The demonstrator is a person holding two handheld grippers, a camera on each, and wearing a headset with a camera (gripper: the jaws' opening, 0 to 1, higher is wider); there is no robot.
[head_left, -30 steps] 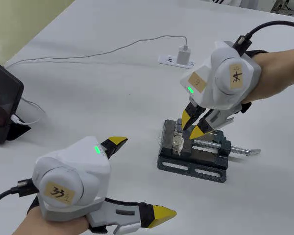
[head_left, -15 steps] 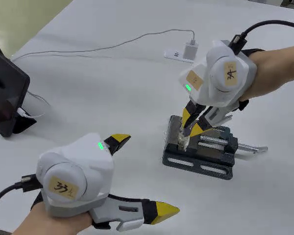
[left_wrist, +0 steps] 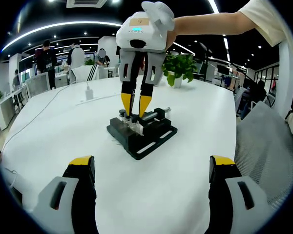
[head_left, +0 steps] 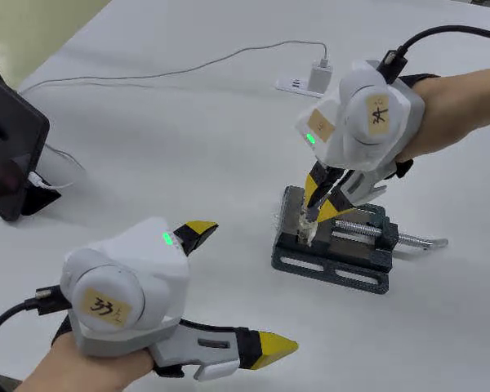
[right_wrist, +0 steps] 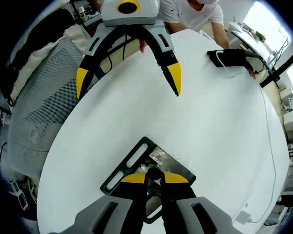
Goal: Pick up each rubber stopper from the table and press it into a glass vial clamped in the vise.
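The stopper (right_wrist: 154, 173) sits pinched between the right gripper's (head_left: 315, 214) jaws, right over the vial (head_left: 303, 232) clamped in the vise (head_left: 331, 268) — touching or just above, I can't tell. The left gripper (head_left: 241, 287) hovers nearby over the table (head_left: 171, 139) — jaws wide apart, holding nothing.

surface: white table (head_left: 147, 147) | right of centre: vise (head_left: 331, 263) | far edge: charger (head_left: 319, 76) | left: black device (head_left: 8, 155)

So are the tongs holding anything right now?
The right tongs pinch a dark rubber stopper by its sides, above the vise. The left tongs hold nothing.
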